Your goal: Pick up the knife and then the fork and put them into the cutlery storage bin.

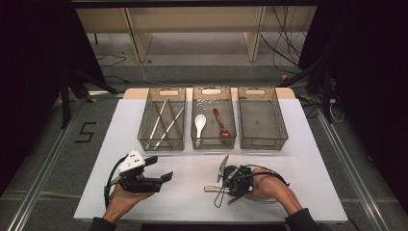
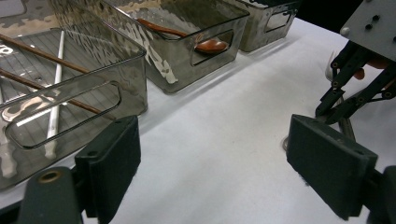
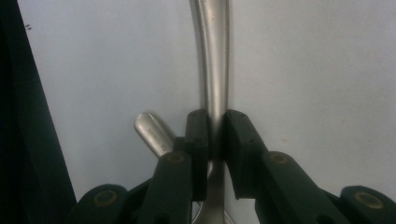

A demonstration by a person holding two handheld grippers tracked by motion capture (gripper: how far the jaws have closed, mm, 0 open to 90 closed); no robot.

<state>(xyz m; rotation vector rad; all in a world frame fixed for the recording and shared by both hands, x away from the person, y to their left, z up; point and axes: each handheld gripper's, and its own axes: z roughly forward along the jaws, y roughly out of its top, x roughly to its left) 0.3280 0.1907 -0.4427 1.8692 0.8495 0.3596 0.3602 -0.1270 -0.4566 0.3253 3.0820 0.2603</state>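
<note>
Grasp step: right gripper (image 3: 215,140) pinches a metal utensil handle (image 3: 214,56) flat on the table (image 1: 308,159), left gripper (image 2: 215,154) idle, spread; next likely lift toward a bin (image 1: 262,139).

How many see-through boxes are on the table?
3 smoky clear plastic boxes in a row at the table's far side: the left box holds chopsticks, the middle box a white and a brown spoon, the right box looks empty.

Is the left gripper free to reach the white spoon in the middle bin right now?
Probably yes: the left gripper is open and holds nothing, the middle bin is open-topped, and the white spoon lies uncovered, apart from the brown spoon.
</note>
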